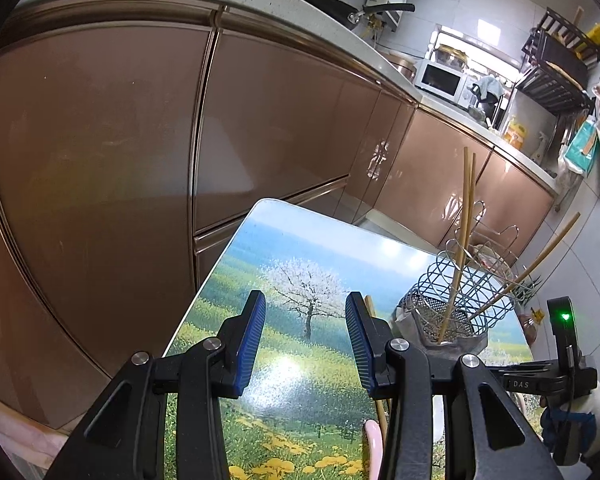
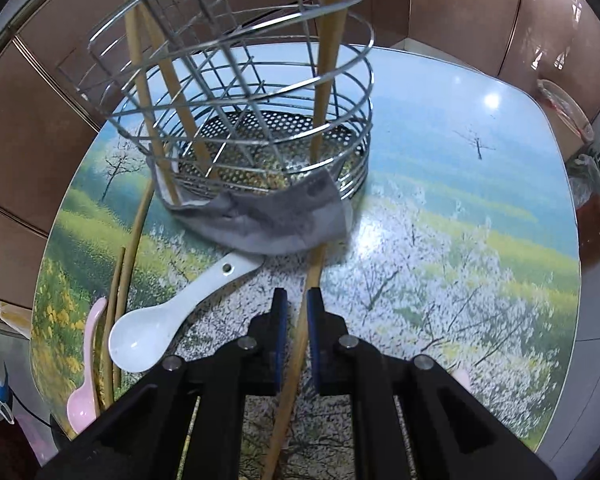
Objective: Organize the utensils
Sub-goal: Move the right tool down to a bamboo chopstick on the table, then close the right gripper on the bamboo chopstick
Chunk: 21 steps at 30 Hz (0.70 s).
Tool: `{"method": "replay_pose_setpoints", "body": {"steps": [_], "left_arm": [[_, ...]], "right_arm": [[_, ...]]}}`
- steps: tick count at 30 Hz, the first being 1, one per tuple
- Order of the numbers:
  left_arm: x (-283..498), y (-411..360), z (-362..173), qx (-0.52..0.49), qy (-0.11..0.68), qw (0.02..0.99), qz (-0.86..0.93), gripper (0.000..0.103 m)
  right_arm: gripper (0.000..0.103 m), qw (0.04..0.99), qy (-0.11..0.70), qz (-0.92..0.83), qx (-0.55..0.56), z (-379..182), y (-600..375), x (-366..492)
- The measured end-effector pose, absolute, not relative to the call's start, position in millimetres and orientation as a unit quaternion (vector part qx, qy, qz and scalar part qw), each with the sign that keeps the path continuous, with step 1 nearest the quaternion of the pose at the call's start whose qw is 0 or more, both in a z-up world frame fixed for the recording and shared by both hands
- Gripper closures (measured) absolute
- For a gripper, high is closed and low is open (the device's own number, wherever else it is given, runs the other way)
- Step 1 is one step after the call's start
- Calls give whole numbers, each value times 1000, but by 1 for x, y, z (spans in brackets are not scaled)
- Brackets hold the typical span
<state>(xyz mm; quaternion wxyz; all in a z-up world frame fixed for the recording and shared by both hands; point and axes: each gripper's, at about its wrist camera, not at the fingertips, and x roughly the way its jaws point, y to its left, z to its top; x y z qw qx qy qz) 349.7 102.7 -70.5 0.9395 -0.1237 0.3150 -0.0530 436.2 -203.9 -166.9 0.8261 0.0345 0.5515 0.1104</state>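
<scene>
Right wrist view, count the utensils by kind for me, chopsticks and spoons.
Basket chopsticks, standing in the basket: 3
Loose chopsticks outside it: 3
Spoons: 2, white spoon, pink spoon
Total: 8
Pink bit right of the hand-held gripper: unclear, uncounted.

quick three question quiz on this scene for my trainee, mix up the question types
1. True or false: the left tool is holding a spoon.
2. What sits between the fingers of the right tool?
3. The white spoon lies: A in the basket, B on the table, C on the counter.

Key: 1 false, it is open and empty. 2 a chopstick. 3 B.
</scene>
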Motion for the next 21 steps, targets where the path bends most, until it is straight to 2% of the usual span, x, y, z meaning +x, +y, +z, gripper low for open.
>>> {"method": "replay_pose_setpoints", "body": {"steps": [10, 21], "left_arm": [[353, 99, -75, -126, 326, 935, -59, 62], [355, 92, -79, -120, 336, 932, -63, 62]], "right_arm": [[94, 798, 593, 110, 4, -175, -217, 422], [90, 798, 592, 110, -7, -176, -210, 449]]}}
